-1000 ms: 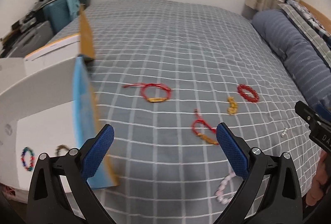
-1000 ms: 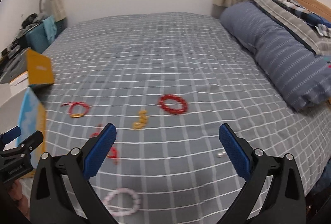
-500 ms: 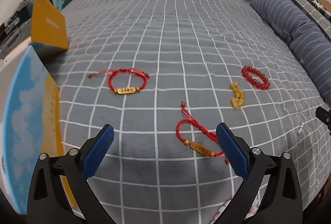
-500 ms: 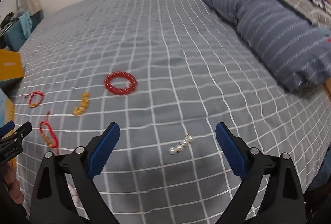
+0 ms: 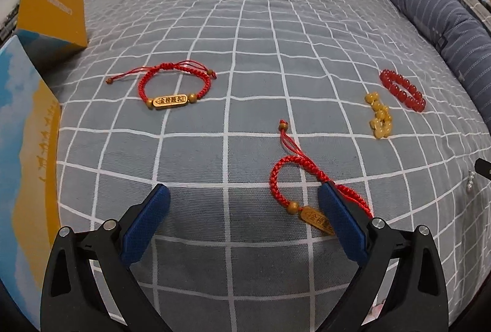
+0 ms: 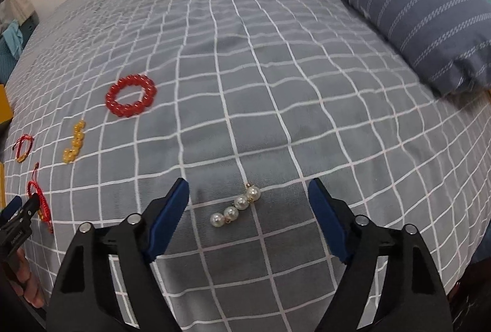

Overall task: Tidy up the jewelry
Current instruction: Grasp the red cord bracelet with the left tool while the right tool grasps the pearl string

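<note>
Jewelry lies on a grey checked bedspread [image 5: 245,25]. My left gripper [image 5: 242,203] is open, low over a red cord bracelet with a gold tag [image 5: 291,178] whose near side lies under the right finger. A second red cord bracelet [image 5: 175,86] lies farther left. Yellow beads [image 5: 379,115] and a red bead bracelet [image 5: 402,89] lie to the right. My right gripper [image 6: 248,200] is open, low over a pearl piece [image 6: 236,206] that lies between its fingers. The red bead bracelet [image 6: 132,98] and yellow beads [image 6: 73,141] lie to its left.
An open box with blue and yellow flaps [image 5: 27,129] stands at the bed's left edge, with a yellow flap [image 5: 52,3] behind. A blue striped pillow [image 6: 414,3] lies along the right. The left gripper [image 6: 18,212] shows at the right wrist view's left edge.
Both grippers have dropped closer to the bed and moved forward. The left one now reaches the near red cord bracelet; the right one has the pearl piece between its open fingers.
</note>
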{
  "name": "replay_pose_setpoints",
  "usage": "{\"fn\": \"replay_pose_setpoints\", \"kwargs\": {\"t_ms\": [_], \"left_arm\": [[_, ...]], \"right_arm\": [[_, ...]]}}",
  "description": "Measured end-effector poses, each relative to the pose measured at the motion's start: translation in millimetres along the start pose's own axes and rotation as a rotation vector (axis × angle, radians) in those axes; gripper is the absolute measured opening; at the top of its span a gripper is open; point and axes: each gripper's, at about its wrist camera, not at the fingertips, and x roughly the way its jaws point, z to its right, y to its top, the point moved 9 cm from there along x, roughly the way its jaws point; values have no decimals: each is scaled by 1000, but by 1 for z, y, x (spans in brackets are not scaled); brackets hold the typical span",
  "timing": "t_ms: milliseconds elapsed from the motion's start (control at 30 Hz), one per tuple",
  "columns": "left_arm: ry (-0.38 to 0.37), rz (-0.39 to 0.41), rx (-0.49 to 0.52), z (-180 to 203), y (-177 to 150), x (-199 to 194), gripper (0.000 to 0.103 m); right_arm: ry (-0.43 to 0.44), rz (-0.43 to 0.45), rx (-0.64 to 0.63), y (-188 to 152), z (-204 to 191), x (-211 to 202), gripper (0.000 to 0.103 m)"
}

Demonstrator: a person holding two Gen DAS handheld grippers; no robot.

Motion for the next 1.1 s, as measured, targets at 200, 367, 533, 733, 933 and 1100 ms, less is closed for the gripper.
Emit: {"fn": "replay_pose_setpoints", "kwargs": {"t_ms": [200, 367, 533, 733, 933, 1100], "left_arm": [[-29, -11, 17, 5, 0, -3, 63], [-32, -16, 42, 9, -2, -8, 28], [-38, -19, 65, 11, -4, -10, 6], [-56, -20, 47, 8, -4, -14, 5], [-66, -17, 46, 9, -2, -21, 5], [-79, -8, 51, 12, 3, -32, 5]], "right_arm": [[32, -76, 32, -4, 3, 16, 61], [57, -118, 56, -7, 3, 23, 50], [67, -134, 59, -6, 1, 25, 37], [59, -138, 75, -4, 4, 26, 11], [58, -106, 81, 1, 3, 19, 11], [55, -79, 70, 4, 0, 9, 11]]}}
